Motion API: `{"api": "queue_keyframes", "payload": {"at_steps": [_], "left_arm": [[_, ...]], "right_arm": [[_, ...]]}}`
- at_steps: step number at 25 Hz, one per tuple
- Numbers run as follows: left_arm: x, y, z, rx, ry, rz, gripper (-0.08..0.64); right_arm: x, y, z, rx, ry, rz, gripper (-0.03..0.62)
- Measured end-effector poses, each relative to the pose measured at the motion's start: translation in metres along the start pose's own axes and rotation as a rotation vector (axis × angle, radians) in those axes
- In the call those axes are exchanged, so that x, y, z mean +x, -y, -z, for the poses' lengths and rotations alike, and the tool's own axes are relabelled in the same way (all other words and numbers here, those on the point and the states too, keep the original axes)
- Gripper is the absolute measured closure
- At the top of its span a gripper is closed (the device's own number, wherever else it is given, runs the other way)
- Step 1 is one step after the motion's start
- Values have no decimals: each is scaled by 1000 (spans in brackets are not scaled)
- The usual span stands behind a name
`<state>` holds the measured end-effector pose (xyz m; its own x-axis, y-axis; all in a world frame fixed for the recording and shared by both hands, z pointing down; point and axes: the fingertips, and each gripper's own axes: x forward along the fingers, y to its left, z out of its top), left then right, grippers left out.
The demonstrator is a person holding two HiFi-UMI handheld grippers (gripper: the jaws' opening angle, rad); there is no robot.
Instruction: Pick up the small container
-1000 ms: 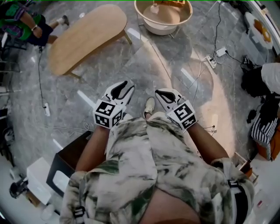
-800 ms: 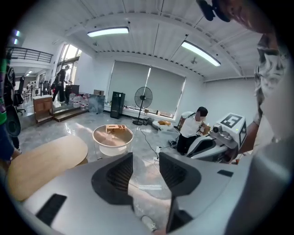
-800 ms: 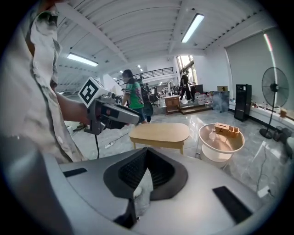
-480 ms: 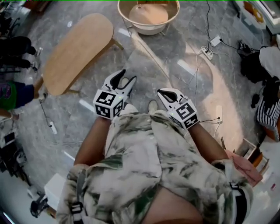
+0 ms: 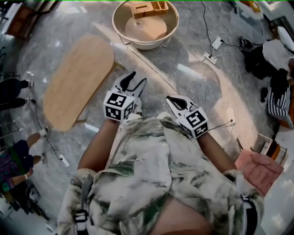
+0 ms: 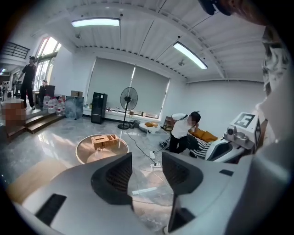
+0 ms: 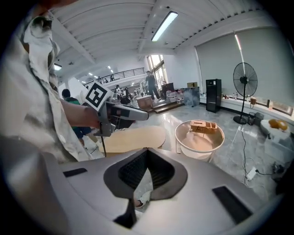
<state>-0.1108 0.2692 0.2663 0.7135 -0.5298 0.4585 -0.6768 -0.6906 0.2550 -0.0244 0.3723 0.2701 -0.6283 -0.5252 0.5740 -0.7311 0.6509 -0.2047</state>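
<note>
A small wooden box with compartments (image 5: 147, 7) (image 6: 103, 141) (image 7: 203, 125) rests at the far side of a round cream tray table (image 5: 120, 32), well ahead of both grippers. My left gripper (image 5: 138, 79) (image 6: 147, 158) is held in front of my body over the floor. Its jaws stand wide apart with only floor showing between them. My right gripper (image 5: 169, 97) (image 7: 147, 150) is beside it at the right, its jaws shut together on nothing. Neither gripper touches the box.
An oval wooden low table (image 5: 78, 80) stands at the left of the round one. Power strips and cables (image 5: 209, 57) cross the marble floor at the right, near bags (image 5: 275, 82). A standing fan (image 6: 128, 98) and a crouching person (image 6: 183, 133) are farther off.
The left gripper's jaws have spread apart. The view has swung, so the round table and the oval table now lie further left and the wooden box shows. Both grippers stay close to my body.
</note>
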Motion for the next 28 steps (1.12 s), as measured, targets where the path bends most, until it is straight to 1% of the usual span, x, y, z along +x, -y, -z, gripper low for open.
{"api": "queue_keyframes", "payload": {"at_steps": [4,8,11,15,18,22,28], "left_arm": [[9,-55,-14,44,-19,40,344],[20,-97,-20,58,-37,104,344],[32,-125,-25,55,-43,112,344],[62,-154,-33,35,-49,101,344],[95,-168,-36,31,-61,82,344],[148,-194,-40,18,-80,39,344],[234,-234,-25,-21,-146,-30,344]], "right_arm": [[48,2,-36,28,8,37,571],[91,9,-65,62,12,66,571],[114,16,-82,84,5,72,571],[136,37,-93,82,-22,57,571],[149,61,-92,83,-44,28,571],[170,109,-93,65,-79,-17,571],[195,191,-91,77,-125,-65,571]]}}
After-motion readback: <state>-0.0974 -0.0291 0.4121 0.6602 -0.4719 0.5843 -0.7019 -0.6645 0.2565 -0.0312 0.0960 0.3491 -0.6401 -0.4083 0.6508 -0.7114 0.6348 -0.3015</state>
